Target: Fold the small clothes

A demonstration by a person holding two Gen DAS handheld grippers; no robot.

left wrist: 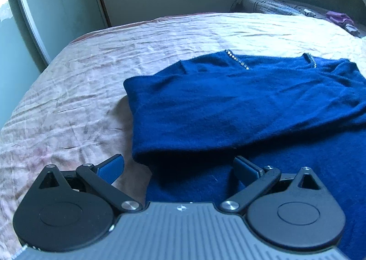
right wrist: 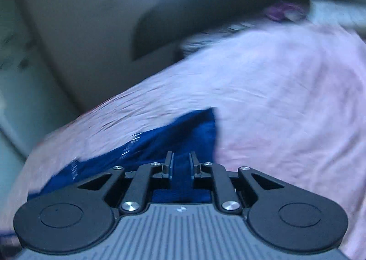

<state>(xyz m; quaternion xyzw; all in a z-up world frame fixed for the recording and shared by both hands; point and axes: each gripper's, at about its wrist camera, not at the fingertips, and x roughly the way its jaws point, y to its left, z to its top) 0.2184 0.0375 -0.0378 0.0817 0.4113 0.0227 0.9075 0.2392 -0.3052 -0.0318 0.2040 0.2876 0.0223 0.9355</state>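
A dark blue sweater (left wrist: 228, 104) with a sparkly neckline trim lies on the pink bedsheet (left wrist: 80, 88), one sleeve folded across its body. My left gripper (left wrist: 178, 160) stands wide open just above the sweater's near left edge, with nothing pinched between its fingers. In the blurred right wrist view, my right gripper (right wrist: 181, 157) hovers low over a corner of the sweater (right wrist: 183, 129). Its jaws stand a narrow gap apart, and blue cloth shows in that gap without the pads clearly pressing on it. The pink sheet (right wrist: 286, 100) spreads out to the right.
A sliding wardrobe door (left wrist: 57, 8) stands beyond the bed's left edge. A patterned pillow (left wrist: 274, 6) and a purple cloth (left wrist: 338, 17) lie at the far right of the bed by the wall. Bare sheet stretches left of the sweater.
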